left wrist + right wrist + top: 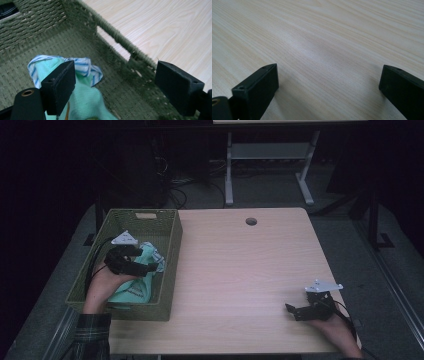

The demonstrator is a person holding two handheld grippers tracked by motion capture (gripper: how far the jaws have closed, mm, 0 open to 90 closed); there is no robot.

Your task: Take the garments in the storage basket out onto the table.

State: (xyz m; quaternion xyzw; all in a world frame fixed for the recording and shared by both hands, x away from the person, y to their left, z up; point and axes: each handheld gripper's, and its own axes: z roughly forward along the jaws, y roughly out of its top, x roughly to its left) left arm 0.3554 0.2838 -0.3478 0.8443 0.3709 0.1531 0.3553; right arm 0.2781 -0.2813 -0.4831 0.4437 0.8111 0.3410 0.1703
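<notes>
Mint-green cloth [134,287] with a blue-striped edge lying in the green woven basket [172,265] at the table's left, its print unreadable, left gripper [115,87] spread wide above it, right gripper [328,92] wide over bare table [240,270] near right

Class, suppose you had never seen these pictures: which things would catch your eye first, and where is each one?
First comes the green woven basket at the table's left edge, with a mint-green cloth bundled inside alongside a blue-striped cloth. The left gripper hangs over that bundle with its jaws open. Across the bare wooden table, the right gripper sits low near the front right corner, jaws apart.
</notes>
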